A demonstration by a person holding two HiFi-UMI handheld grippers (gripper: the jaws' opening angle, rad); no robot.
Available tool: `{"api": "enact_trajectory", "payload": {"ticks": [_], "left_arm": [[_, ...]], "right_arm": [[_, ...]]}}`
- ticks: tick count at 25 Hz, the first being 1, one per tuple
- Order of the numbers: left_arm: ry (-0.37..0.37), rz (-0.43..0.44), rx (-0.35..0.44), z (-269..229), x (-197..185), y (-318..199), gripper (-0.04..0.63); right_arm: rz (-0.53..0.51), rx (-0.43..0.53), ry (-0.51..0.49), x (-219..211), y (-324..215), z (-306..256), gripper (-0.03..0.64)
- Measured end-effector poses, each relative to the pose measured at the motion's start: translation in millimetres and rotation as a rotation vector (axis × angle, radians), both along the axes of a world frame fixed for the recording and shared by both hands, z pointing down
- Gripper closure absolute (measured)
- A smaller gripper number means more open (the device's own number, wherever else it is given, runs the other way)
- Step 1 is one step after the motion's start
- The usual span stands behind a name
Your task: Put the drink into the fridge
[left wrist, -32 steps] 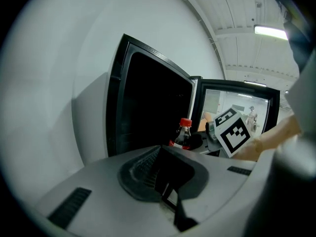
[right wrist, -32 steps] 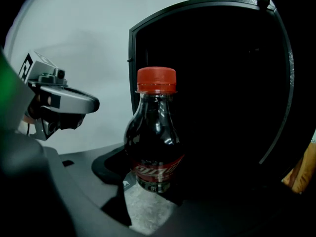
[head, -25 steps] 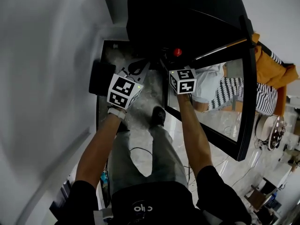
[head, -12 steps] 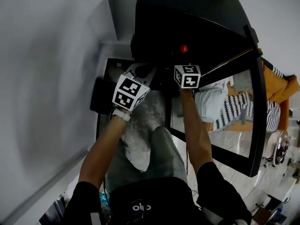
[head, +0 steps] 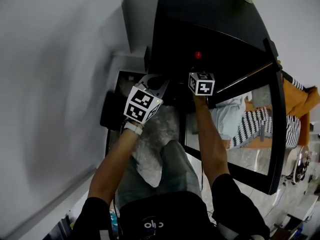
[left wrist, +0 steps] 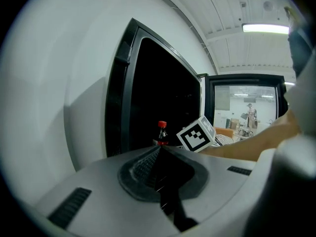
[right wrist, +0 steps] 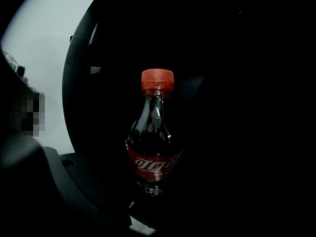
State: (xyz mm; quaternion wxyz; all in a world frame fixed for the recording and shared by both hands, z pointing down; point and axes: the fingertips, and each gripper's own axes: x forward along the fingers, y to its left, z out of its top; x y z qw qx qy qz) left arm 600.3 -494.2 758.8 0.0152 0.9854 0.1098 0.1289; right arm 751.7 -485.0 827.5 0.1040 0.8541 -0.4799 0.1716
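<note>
As the right hand-held gripper (head: 198, 68) clasps one cola bottle (right wrist: 154, 142), one fridge (head: 215, 24) open

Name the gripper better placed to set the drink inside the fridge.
Right: the right gripper holds the red-capped dark cola bottle at the open black fridge; the left gripper is shut, empty.

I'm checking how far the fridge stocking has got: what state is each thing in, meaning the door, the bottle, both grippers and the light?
fridge door: swung open.
fridge: dark inside.
cola bottle: upright, red cap on, held in front of the dark interior.
right gripper: shut on the cola bottle.
left gripper: jaws together, empty.
ceiling light: on.
</note>
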Motion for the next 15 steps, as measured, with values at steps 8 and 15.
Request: {"api": "enact_trajectory", "payload": {"ticks": [8,15], "left_arm": [[-0.008,-0.007,-0.032,-12,-13,-2,0.591],[-0.070,-0.004,-0.087,-29,-60,-4,0.591]], "right_arm": [[0.021,-0.005,-0.046,6,1,8,0.307],[0.121,-0.082,-0.186,-50,56,22,0.301]]}}
